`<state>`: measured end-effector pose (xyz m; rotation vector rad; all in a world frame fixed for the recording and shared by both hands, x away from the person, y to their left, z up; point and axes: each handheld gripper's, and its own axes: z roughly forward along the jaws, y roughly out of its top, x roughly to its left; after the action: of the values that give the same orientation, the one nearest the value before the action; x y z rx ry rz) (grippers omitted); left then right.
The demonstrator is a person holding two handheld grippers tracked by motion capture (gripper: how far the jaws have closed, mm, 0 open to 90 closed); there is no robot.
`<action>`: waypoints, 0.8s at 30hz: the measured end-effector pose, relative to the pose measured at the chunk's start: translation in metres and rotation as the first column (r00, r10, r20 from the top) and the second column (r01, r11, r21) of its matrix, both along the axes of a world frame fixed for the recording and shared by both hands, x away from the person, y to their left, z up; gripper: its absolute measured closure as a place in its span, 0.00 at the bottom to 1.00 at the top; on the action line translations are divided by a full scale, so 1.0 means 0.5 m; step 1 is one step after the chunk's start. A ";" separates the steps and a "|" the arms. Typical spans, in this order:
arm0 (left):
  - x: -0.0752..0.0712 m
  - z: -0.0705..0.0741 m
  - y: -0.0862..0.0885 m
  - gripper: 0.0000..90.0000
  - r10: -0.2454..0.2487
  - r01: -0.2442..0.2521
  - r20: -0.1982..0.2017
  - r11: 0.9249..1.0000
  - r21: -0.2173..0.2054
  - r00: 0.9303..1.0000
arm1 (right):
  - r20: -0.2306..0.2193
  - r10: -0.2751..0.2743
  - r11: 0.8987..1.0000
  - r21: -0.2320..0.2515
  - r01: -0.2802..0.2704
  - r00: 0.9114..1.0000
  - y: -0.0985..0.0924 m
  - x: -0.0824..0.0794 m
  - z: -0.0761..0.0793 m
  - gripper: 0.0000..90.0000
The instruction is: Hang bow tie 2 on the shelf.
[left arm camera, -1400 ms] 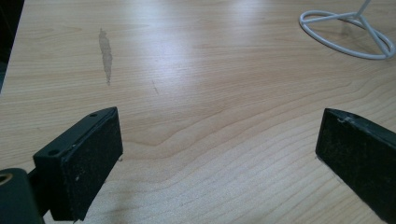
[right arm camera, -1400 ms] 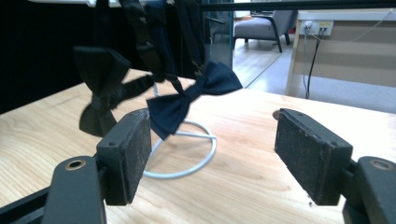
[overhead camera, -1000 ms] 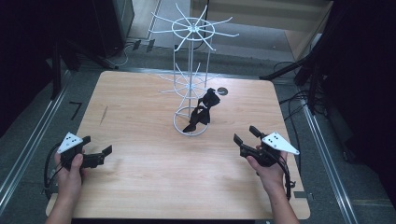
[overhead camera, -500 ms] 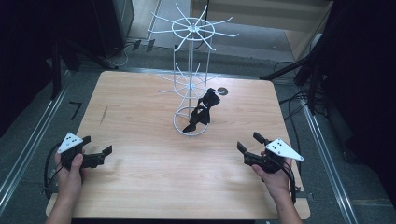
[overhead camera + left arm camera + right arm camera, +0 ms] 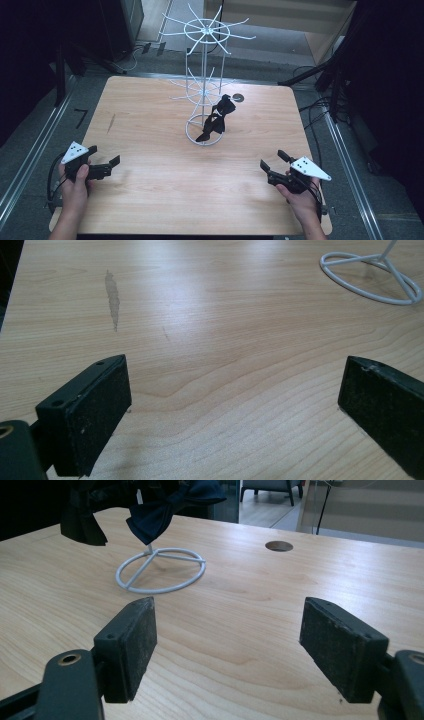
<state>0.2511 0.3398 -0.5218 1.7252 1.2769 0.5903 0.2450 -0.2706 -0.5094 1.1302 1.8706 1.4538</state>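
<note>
A white wire rack (image 5: pixel 204 75) stands at the table's middle back, and a dark bow tie (image 5: pixel 216 120) hangs from its lower tier. In the right gripper view the bow tie (image 5: pixel 165 510) hangs over the rack's ring base (image 5: pixel 202 570). My left gripper (image 5: pixel 106 156) rests open near the front left corner, with bare wood between its jaws (image 5: pixel 235 405). At the front right my right gripper (image 5: pixel 273 160) is open and points toward the rack. Its jaws have just been opening, and nothing lies between them (image 5: pixel 230 645).
The wooden table (image 5: pixel 150 125) has a round cable hole (image 5: pixel 238 98) behind the rack and a grey scuff (image 5: pixel 113 295) on its left part. Metal rails run along both sides. Cables and dark stands lie on the floor beyond the right edge.
My right hand has drawn back toward the table's front right corner and sunk a little. The left hand and the rack with the bow tie have stayed put.
</note>
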 end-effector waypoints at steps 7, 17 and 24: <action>-0.001 0.000 0.000 0.02 -0.010 0.010 0.006 1.000 0.000 1.000 | -0.012 -0.010 1.000 -0.027 0.010 1.000 -0.008 -0.007 -0.009 0.26; -0.001 -0.002 0.015 0.02 -0.002 0.004 0.017 0.996 -0.093 1.000 | -0.033 -0.058 0.998 -0.028 0.057 0.998 -0.034 -0.015 -0.017 0.26; 0.000 -0.001 0.009 0.02 -0.014 0.015 0.022 0.998 -0.063 1.000 | -0.050 -0.079 0.996 -0.042 0.076 0.996 -0.047 -0.021 -0.023 0.26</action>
<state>0.2508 0.3442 -0.5222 1.6705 1.2540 0.5532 0.2343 -0.2942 -0.5207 1.2178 1.8607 1.3508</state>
